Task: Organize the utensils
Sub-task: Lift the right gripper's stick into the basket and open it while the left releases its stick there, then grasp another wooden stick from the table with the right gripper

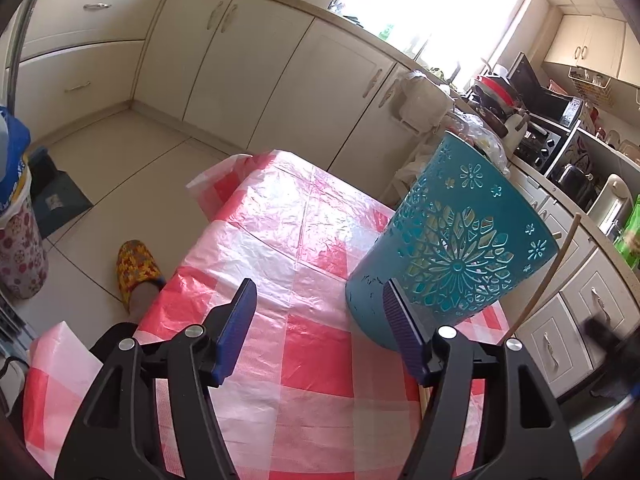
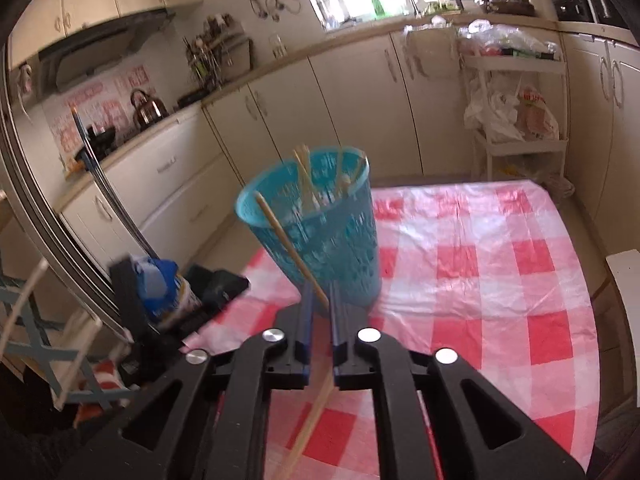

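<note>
A teal cut-out utensil holder (image 1: 452,240) stands on the red-and-white checked tablecloth (image 1: 304,264). In the right wrist view the holder (image 2: 320,232) has several wooden chopsticks leaning inside it. My right gripper (image 2: 320,300) is shut on a wooden chopstick (image 2: 288,240), whose upper end rises in front of the holder's rim. The same chopstick (image 1: 548,272) shows in the left wrist view, to the right of the holder. My left gripper (image 1: 320,312) is open and empty just left of the holder, its right finger (image 1: 400,320) close to the holder's base.
Cream kitchen cabinets (image 1: 248,60) line the walls. A white rack with bags (image 2: 516,120) stands beyond the table. A foot in a yellow slipper (image 1: 136,268) and a floral bin (image 1: 20,252) are on the floor to the left. The table's left edge (image 1: 168,280) is near.
</note>
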Tool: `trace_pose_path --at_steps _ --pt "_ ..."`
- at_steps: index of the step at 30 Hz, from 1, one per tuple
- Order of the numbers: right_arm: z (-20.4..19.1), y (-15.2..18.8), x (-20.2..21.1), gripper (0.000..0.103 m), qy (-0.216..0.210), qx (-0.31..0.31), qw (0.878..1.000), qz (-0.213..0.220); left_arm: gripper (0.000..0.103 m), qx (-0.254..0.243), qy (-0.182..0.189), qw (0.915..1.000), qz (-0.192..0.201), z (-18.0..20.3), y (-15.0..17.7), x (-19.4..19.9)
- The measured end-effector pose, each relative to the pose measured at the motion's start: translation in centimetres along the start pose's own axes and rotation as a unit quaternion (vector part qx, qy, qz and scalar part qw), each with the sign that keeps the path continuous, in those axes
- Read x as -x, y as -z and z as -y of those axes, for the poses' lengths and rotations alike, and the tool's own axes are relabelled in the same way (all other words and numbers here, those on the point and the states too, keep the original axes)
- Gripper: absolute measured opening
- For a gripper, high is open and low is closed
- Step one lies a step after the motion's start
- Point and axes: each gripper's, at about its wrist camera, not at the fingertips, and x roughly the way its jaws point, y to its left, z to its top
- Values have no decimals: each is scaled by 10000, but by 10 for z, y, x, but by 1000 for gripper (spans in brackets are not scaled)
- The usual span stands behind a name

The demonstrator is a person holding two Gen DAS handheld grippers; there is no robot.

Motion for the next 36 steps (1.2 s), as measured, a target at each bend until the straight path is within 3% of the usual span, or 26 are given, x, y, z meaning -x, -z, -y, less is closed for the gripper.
trace_pose_path --at_steps 1,4,8,13,16,20,24,26,27,29,33,36 --pt "1 7 -11 36 72 59 9999 -100 62 20 1 10000 3 0 -1 0" --pt "-7 23 -37 36 371 516 9978 -181 62 72 44 10000 -10 -1 -2 -1" --pt "-32 33 -56 36 362 1137 9925 -284 62 192 72 9997 141 -5 -2 5" --pt "-61 42 -78 36 150 1920 9796 -574 62 983 -204 9930 618 -40 -9 31" --pt "-75 40 -101 36 -48 2110 9741 -807 63 1368 -427 9856 896 -61 -11 42" --pt "-93 31 -138 36 -220 2246 9692 -985 63 1733 -421 9796 926 -75 -9 40" --pt "-106 27 -177 36 -115 2393 9622 -1297 64 1912 -361 9761 967 -81 -7 40" --pt "-106 29 -192 31 11 2421 9580 -1534 65 1941 -328 9757 962 -84 -6 40" --pt "-105 28 -192 27 -37 2345 9602 -1518 65 1948 -317 9756 957 -85 -5 40" --pt "-102 28 -190 6 -40 2233 9620 -1571 66 1953 -305 9756 956 -85 -5 39" --pt "-102 39 -168 6 55 2294 9631 -1405 69 1906 -324 9767 933 -84 -5 39" --pt "-98 39 -127 6 -211 1912 9754 -1073 70 1882 -349 9774 896 -83 -5 37"
